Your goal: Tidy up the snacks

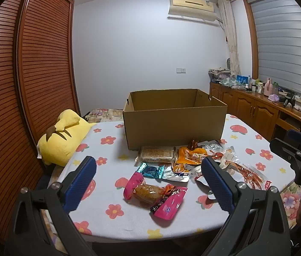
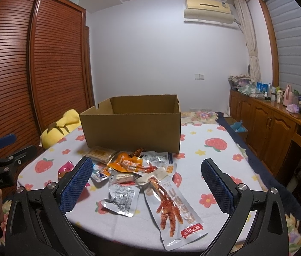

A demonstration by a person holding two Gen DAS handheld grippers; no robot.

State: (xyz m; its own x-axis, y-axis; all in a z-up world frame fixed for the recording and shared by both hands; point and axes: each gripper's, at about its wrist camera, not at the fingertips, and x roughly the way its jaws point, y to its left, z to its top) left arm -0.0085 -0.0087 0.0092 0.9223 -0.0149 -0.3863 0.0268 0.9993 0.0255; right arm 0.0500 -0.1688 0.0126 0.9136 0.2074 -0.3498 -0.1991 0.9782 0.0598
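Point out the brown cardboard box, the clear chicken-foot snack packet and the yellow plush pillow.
Brown cardboard box [image 1: 172,125]: left wrist view, on its front wall.
Clear chicken-foot snack packet [image 2: 171,211]: right wrist view, on the red foot inside.
Yellow plush pillow [image 1: 62,138]: left wrist view, on its upper face.

A plain brown cardboard box [image 1: 172,125] sits at twelve o'clock on a white tablecloth [image 1: 112,211] printed with red flowers and strawberries, a yellow plush [image 1: 62,136] with brown markings at nine o'clock, a magenta snack packet [image 1: 167,201] nearest, blue-padded black grippers.
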